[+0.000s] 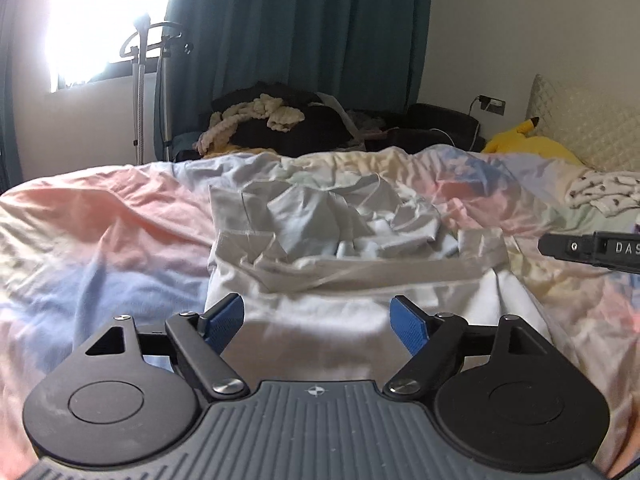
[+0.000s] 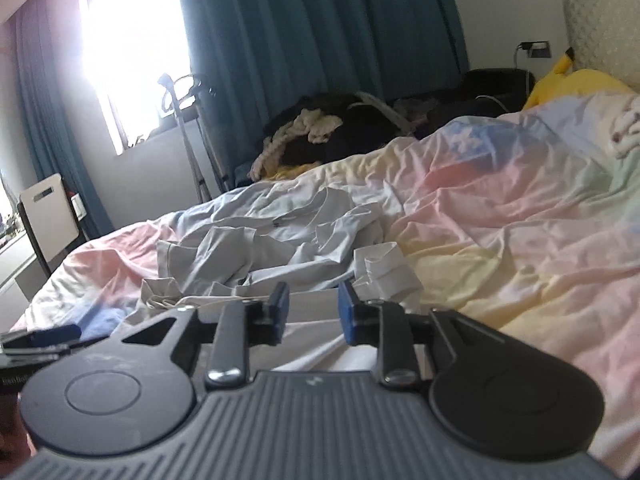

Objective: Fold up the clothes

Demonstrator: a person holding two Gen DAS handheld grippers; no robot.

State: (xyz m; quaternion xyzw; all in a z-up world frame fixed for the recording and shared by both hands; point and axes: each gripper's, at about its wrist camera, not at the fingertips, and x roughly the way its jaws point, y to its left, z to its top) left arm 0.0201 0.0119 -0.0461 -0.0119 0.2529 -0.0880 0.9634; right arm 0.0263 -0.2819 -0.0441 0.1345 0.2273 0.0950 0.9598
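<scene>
A white shirt (image 1: 320,240) lies rumpled on the pastel bedspread (image 1: 100,224), its near part flat and its far part bunched in folds. My left gripper (image 1: 318,320) is open and empty, hovering over the shirt's near flat part. My right gripper (image 2: 313,308) is open with a narrower gap and holds nothing, just above the shirt (image 2: 280,248) near a folded cuff (image 2: 384,268). The right gripper's side also shows at the right edge of the left wrist view (image 1: 592,252). The left gripper shows at the left edge of the right wrist view (image 2: 40,340).
A patterned garment (image 1: 604,196) lies on the bed at the right. A yellow plush toy (image 1: 528,144) lies by the headboard. A dark pile of clothes (image 1: 280,124) lies beyond the bed, under teal curtains (image 1: 300,28). A stand (image 1: 140,80) is by the bright window.
</scene>
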